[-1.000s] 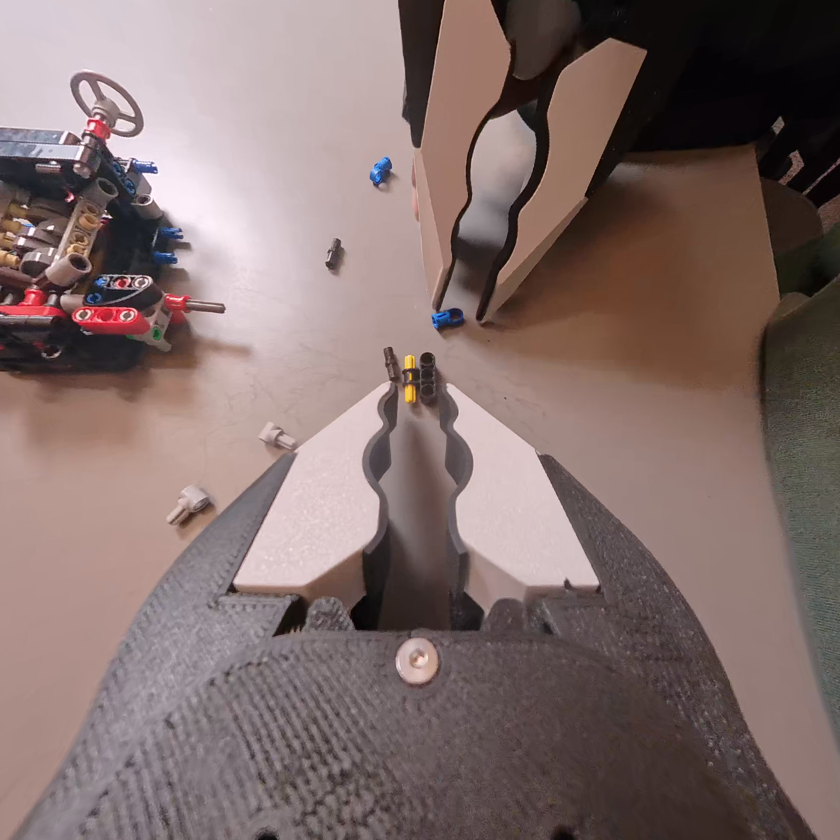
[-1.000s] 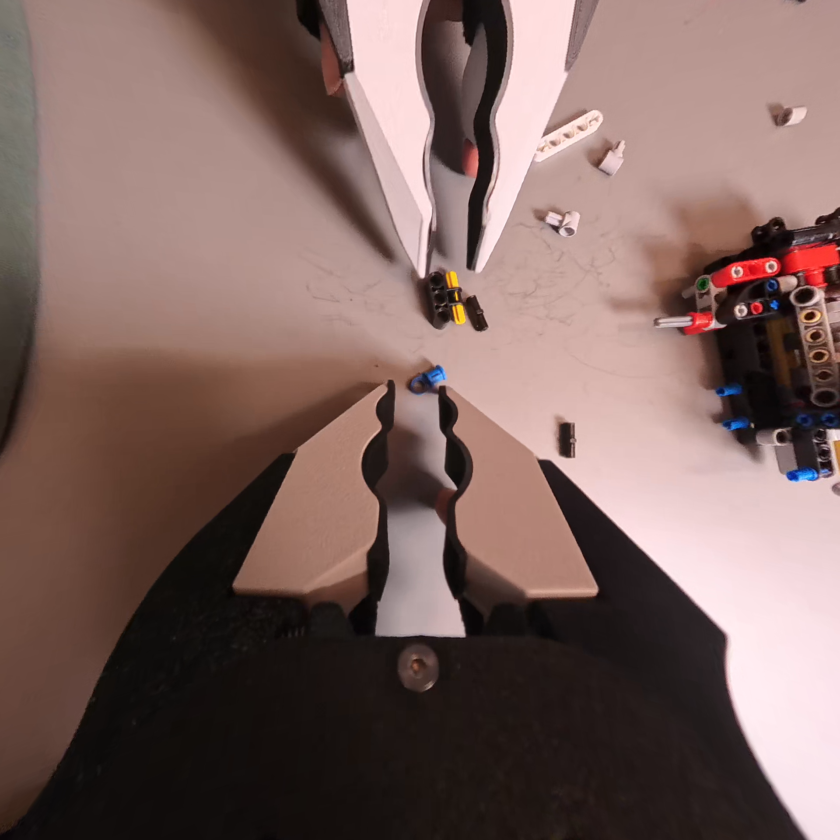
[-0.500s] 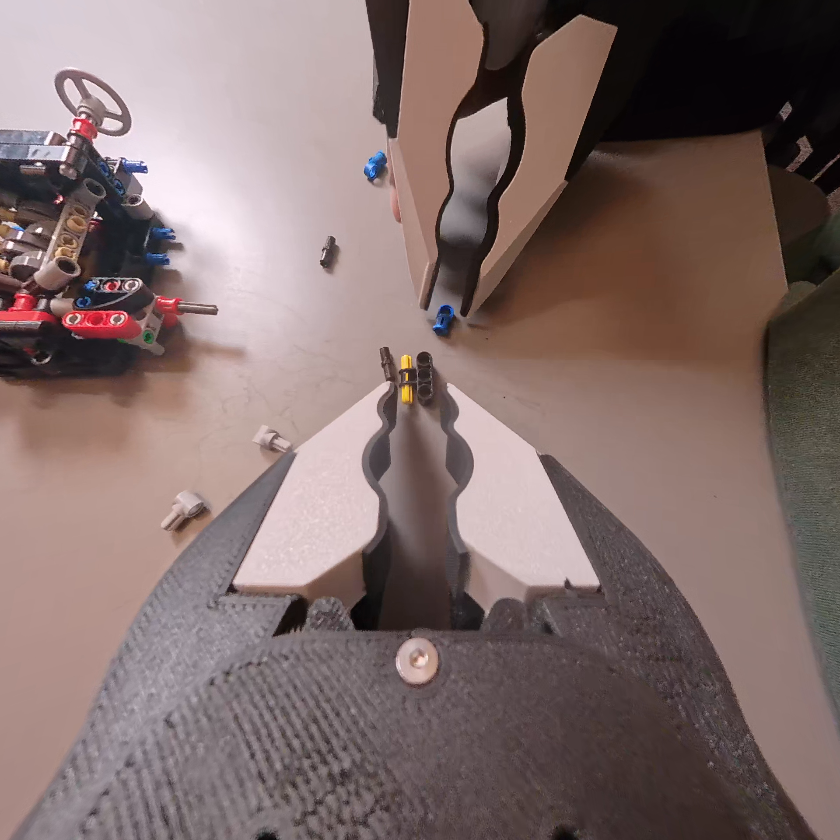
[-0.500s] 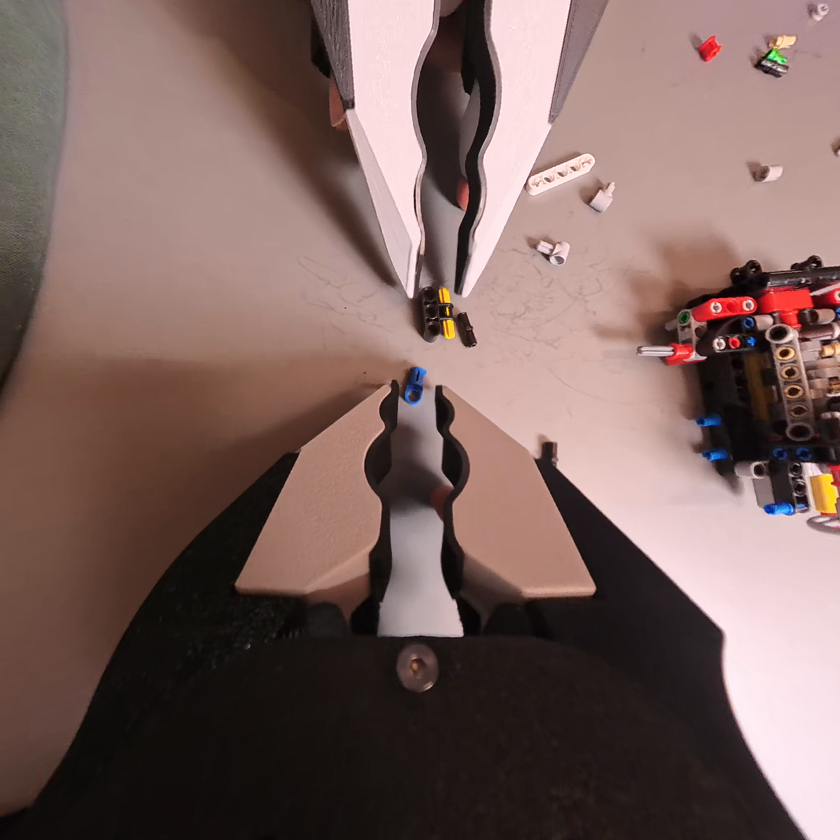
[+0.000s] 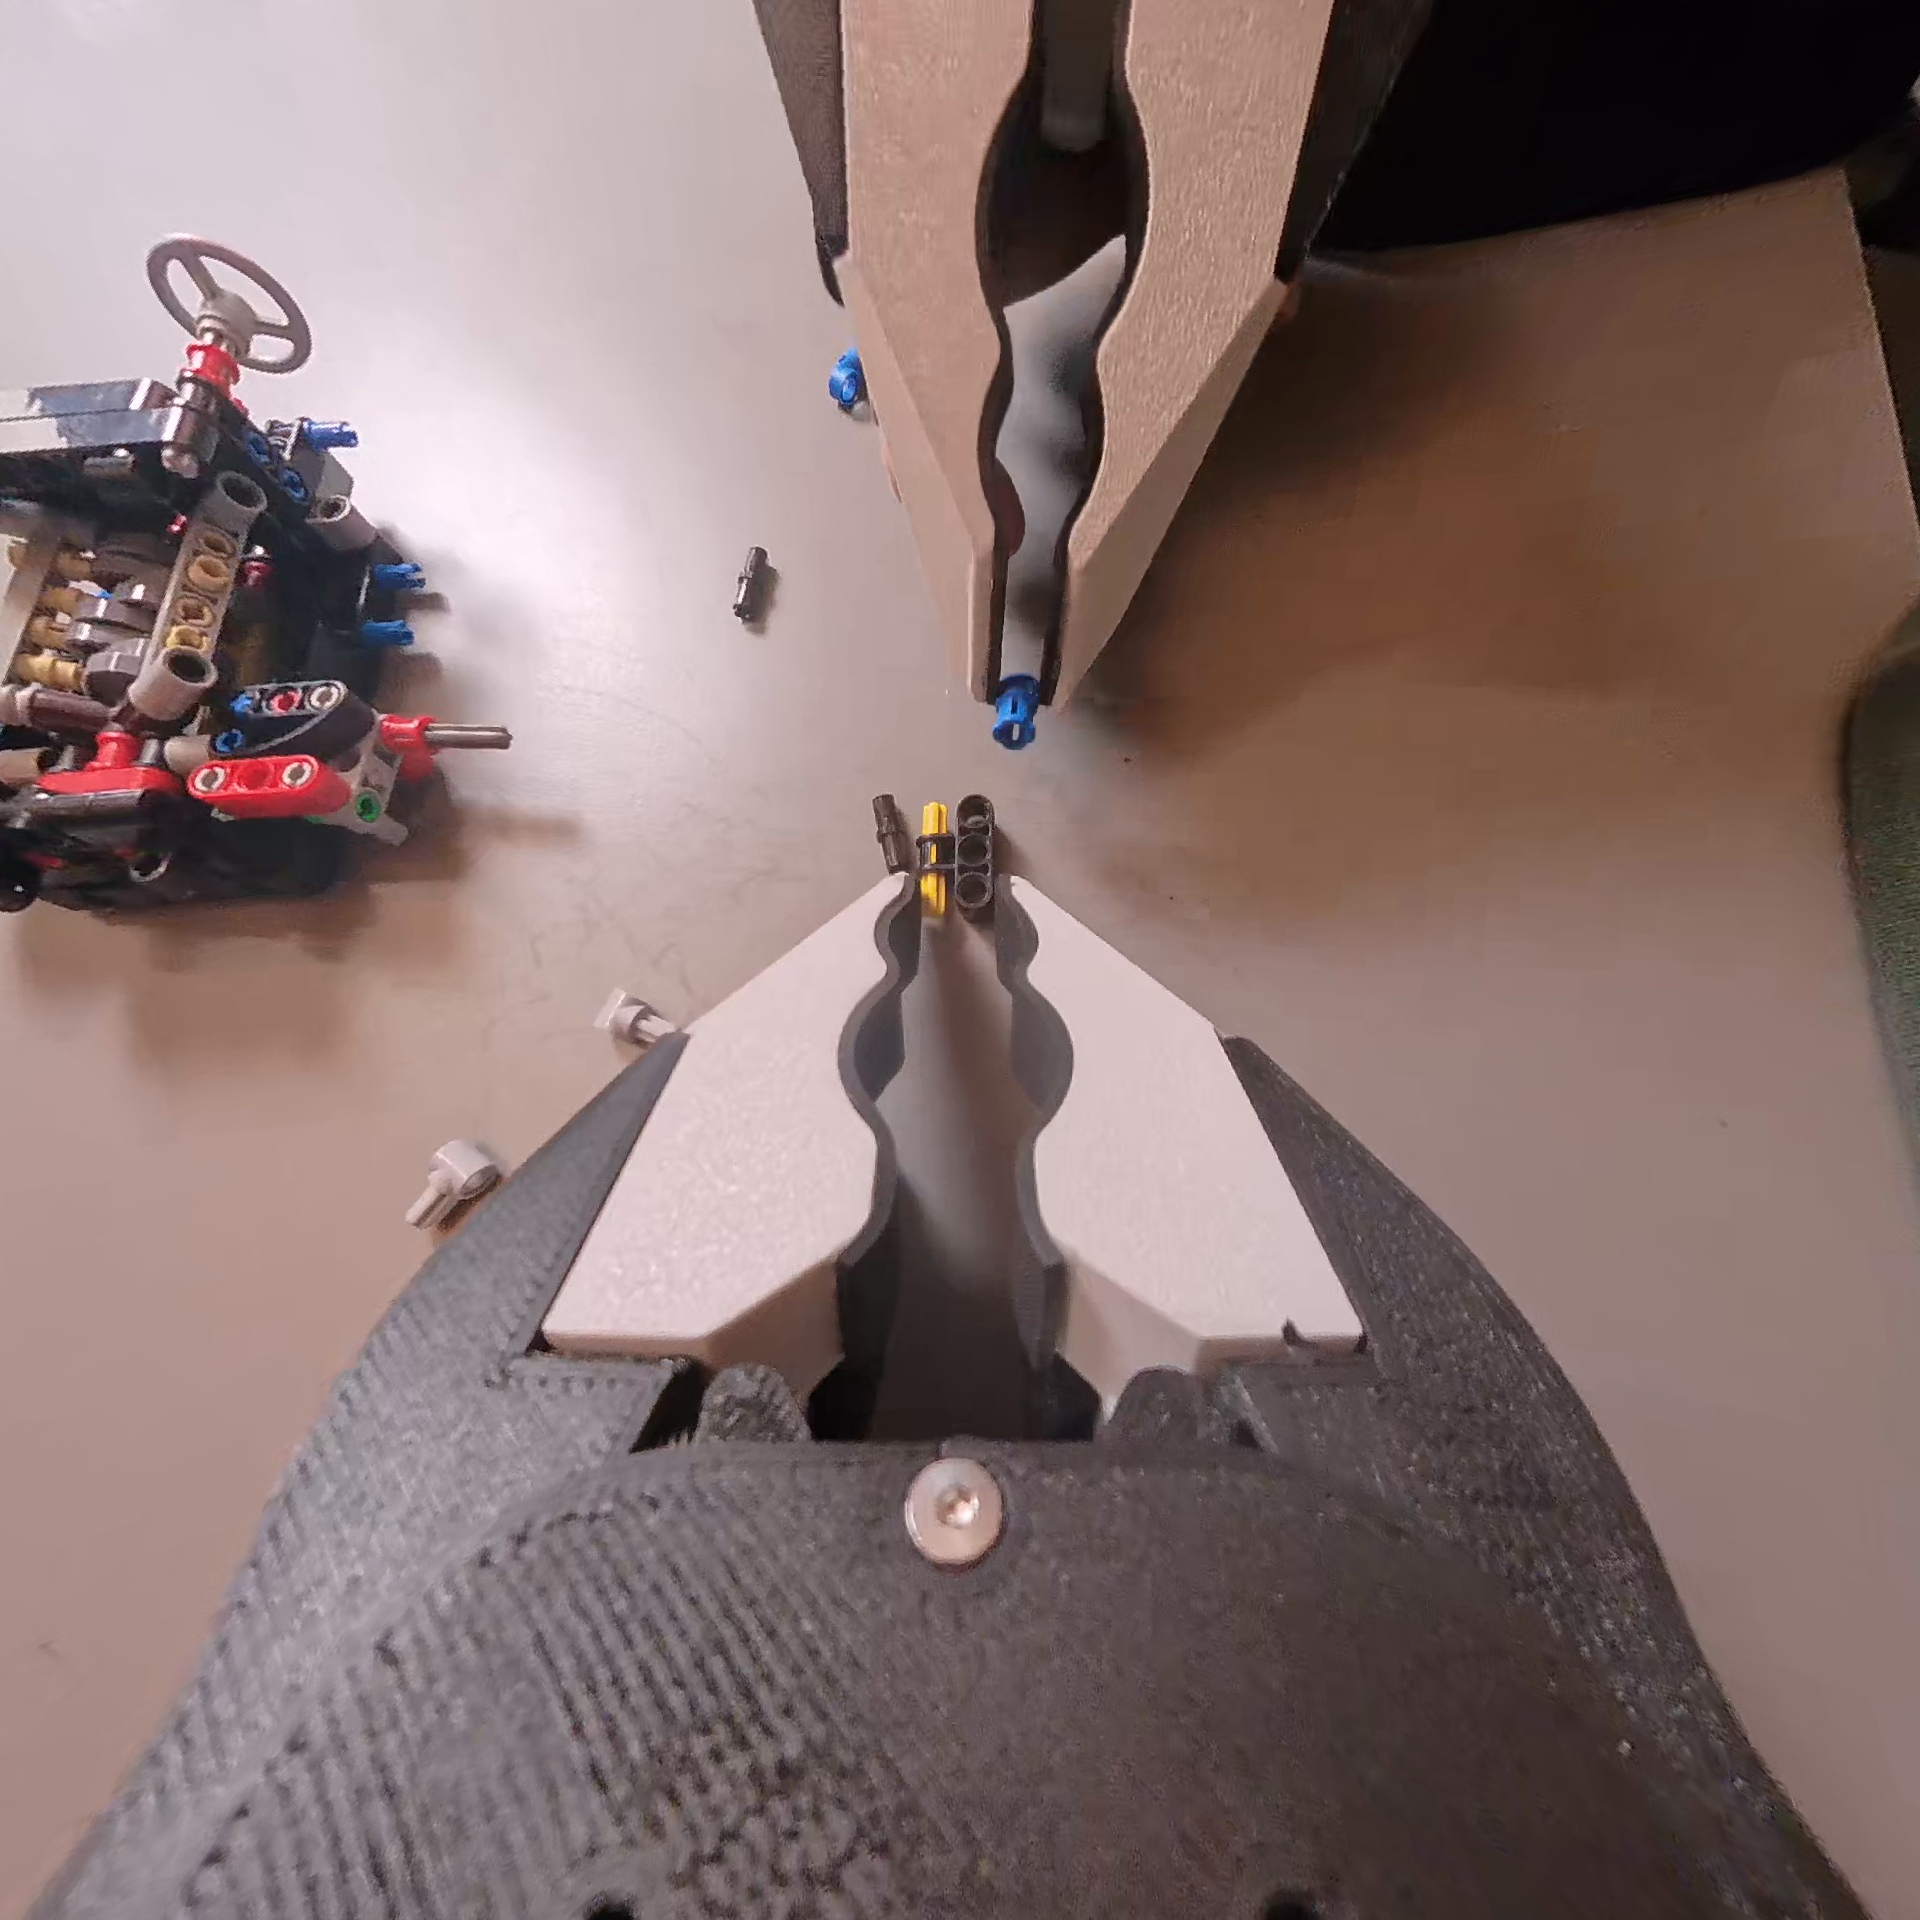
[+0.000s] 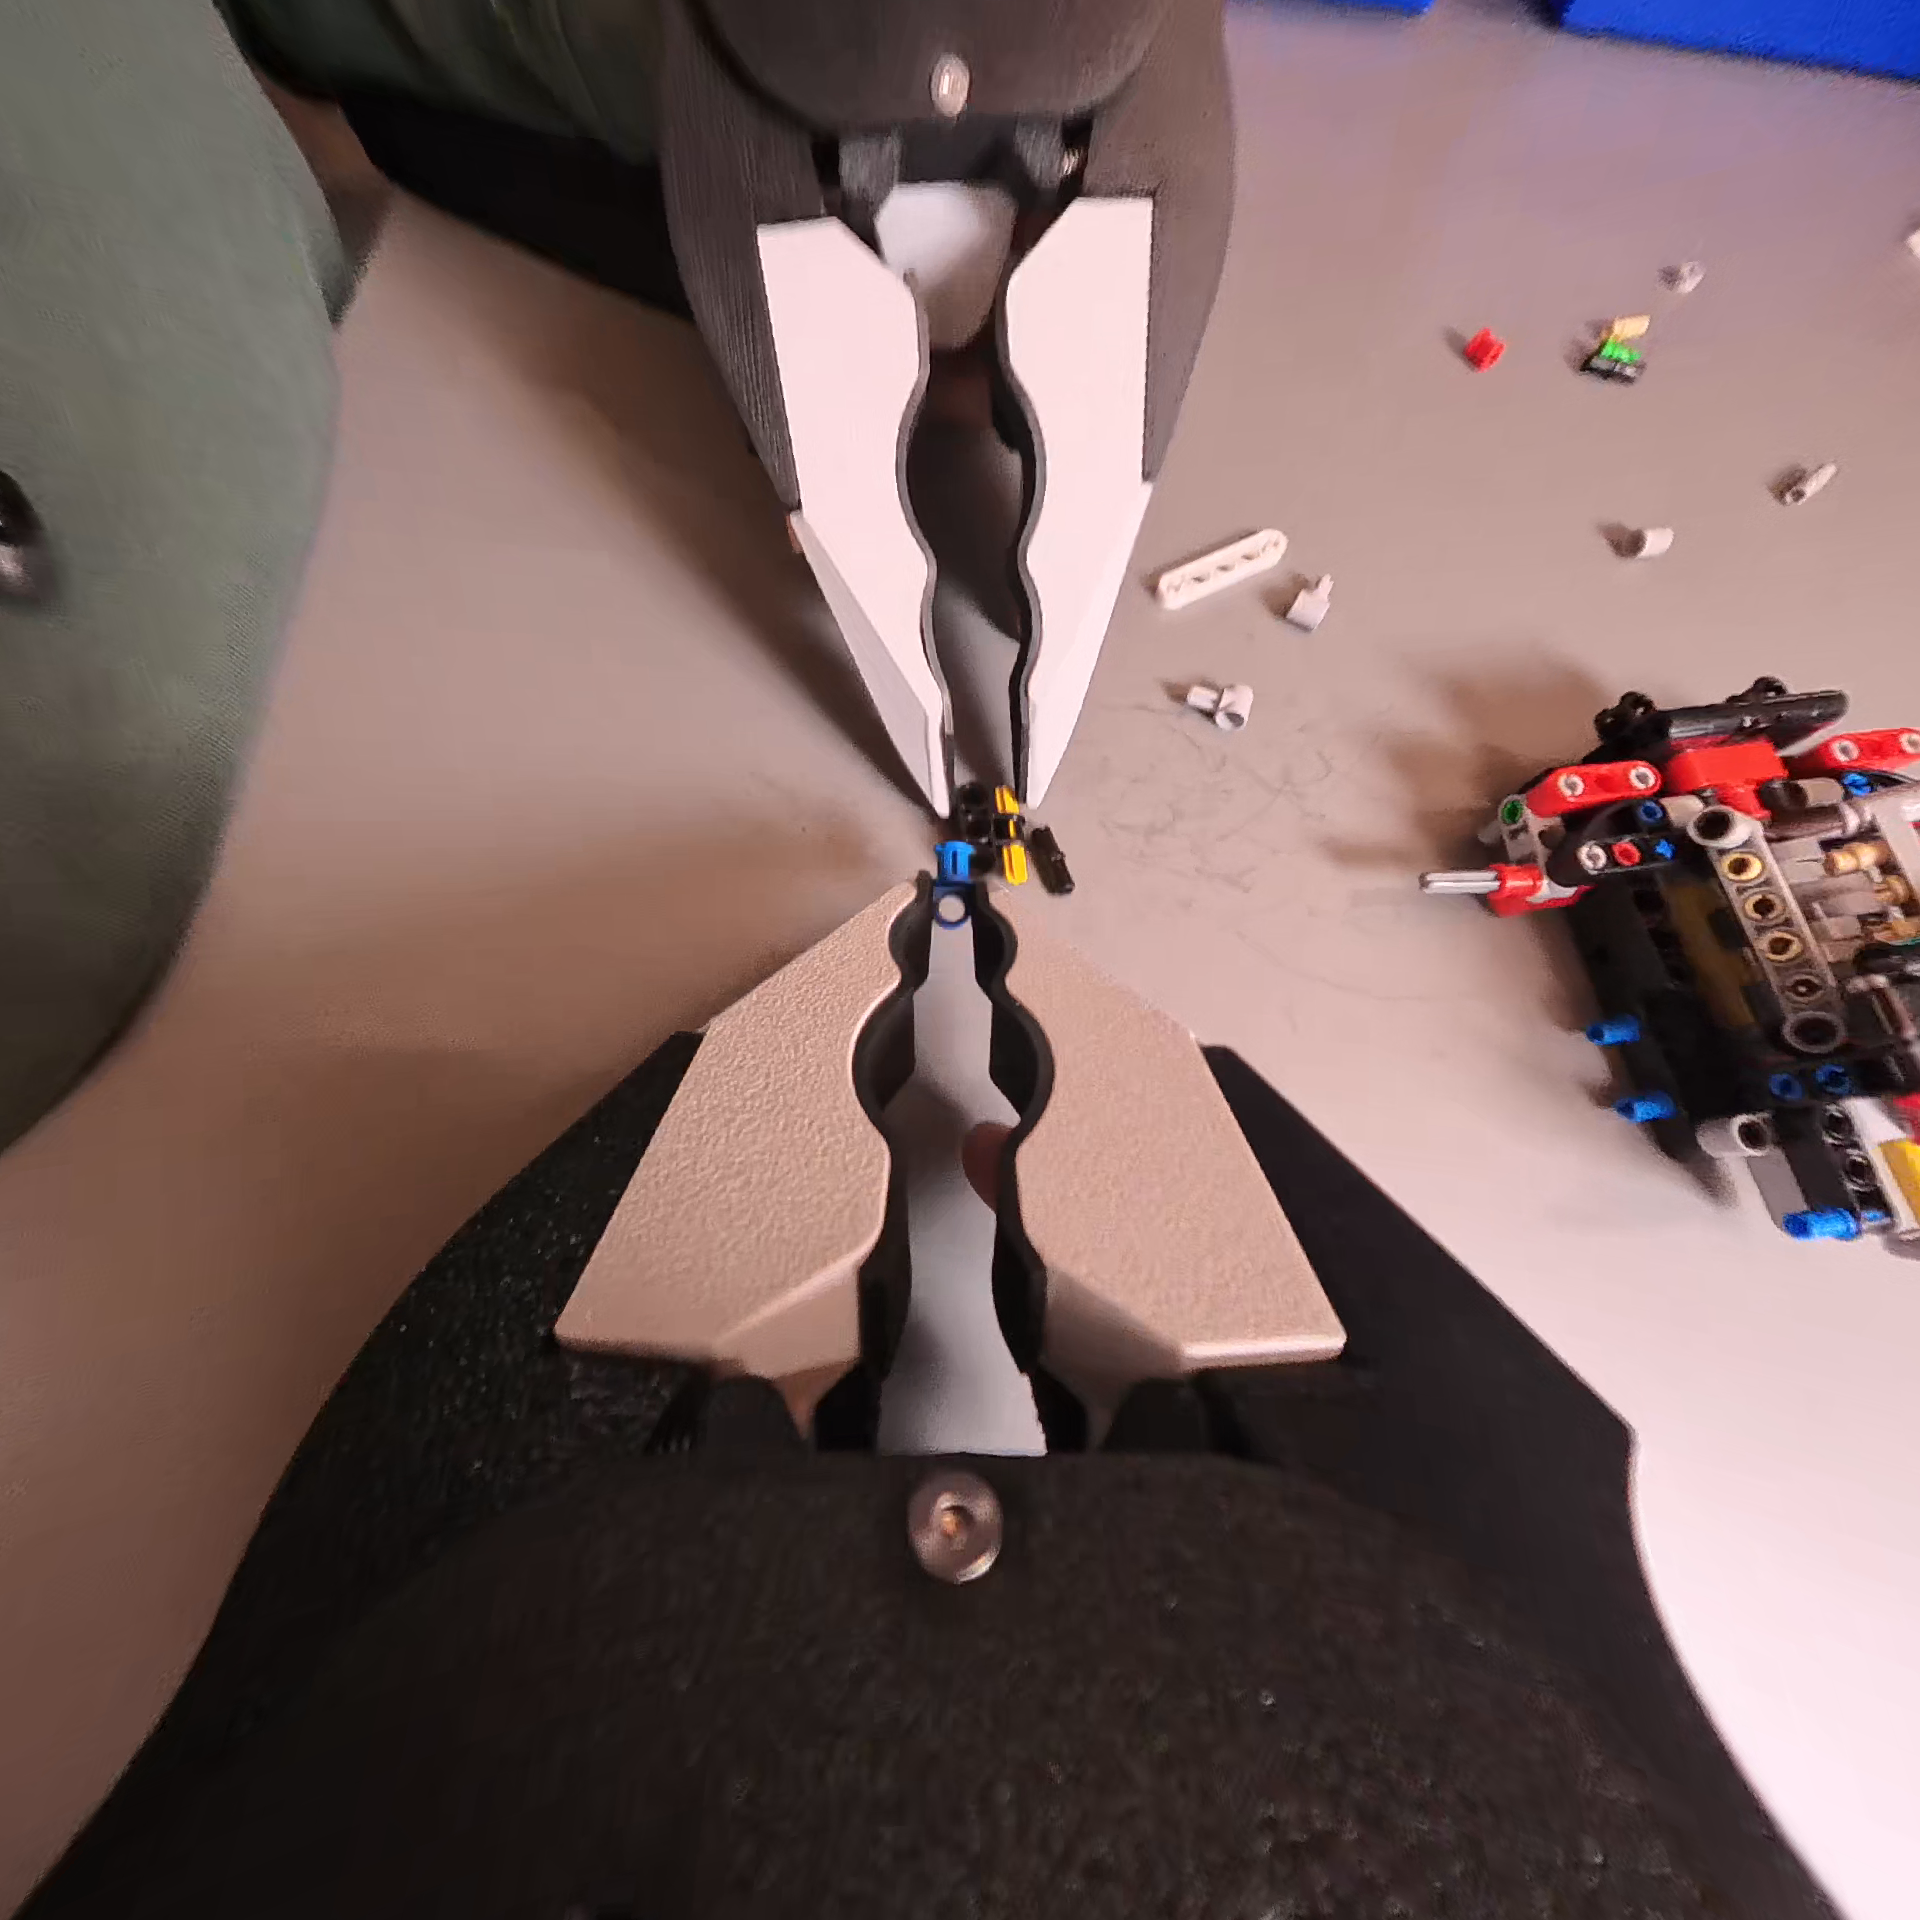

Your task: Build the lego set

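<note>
Right wrist view shows my right gripper (image 6: 951, 902) pinched together on a small blue connector (image 6: 952, 885), which sticks out past the fingertips just above the beige table (image 6: 623, 790). Straight across from it, my left gripper (image 6: 985, 795) points back at me, its fingers a narrow gap apart and clamped on nothing, the tips straddling the near end of a little cluster: a black three-hole beam (image 6: 975, 816) with a yellow pin (image 6: 1010, 831) along it and a loose black pin (image 6: 1055, 844) just beside. The blue connector sits right at that cluster; whether it touches I cannot tell. In the left wrist view the same parts lie at my left gripper's (image 5: 951, 894) tips, the beam (image 5: 975, 854), yellow pin (image 5: 934, 854) and black pin (image 5: 887, 831) side by side, and the right gripper (image 5: 1023, 686) comes down from the far side with the connector (image 5: 1014, 713) at its end. The half-built model (image 6: 1745, 914) rests off to one side, well apart, with grey and white loose pieces scattered near it.
</note>
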Demonstrator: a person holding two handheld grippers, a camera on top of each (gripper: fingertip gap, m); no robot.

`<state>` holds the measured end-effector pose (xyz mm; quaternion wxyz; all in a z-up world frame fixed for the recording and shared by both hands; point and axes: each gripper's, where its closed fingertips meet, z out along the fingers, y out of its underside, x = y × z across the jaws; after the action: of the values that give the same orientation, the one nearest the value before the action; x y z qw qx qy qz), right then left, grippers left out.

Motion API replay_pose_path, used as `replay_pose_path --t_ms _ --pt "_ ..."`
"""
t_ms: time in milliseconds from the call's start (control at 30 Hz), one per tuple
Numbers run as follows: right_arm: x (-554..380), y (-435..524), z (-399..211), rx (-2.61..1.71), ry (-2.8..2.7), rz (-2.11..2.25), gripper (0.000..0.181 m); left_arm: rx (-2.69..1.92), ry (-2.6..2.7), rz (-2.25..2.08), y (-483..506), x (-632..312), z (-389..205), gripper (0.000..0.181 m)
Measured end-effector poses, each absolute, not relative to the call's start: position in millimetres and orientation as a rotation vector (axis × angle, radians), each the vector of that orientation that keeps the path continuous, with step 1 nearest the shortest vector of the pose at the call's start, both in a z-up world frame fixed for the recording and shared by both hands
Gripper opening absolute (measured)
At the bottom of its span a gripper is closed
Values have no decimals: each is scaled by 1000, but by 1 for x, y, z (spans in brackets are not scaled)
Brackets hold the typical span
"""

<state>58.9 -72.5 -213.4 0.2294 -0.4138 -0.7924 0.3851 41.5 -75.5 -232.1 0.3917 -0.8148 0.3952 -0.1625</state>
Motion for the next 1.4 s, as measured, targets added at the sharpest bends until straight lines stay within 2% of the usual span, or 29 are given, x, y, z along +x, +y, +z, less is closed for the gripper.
replay_pose_path --t_ms 133,833,1233,1400 --pt "58 -71 -207 -1161 -2132 1152 6 -2035 1017 -426 -77 44 -228 12" --pt "60 -63 -229 -1080 -2217 794 6 -2041 1010 -506 -81 43 -228 17" --pt "58 -58 -230 -1085 -2201 741 6 -2026 1072 -416 -80 48 -233 13" --pt "57 -59 -223 -1080 -2170 770 6 -2004 999 -517 -81 51 -220 18"
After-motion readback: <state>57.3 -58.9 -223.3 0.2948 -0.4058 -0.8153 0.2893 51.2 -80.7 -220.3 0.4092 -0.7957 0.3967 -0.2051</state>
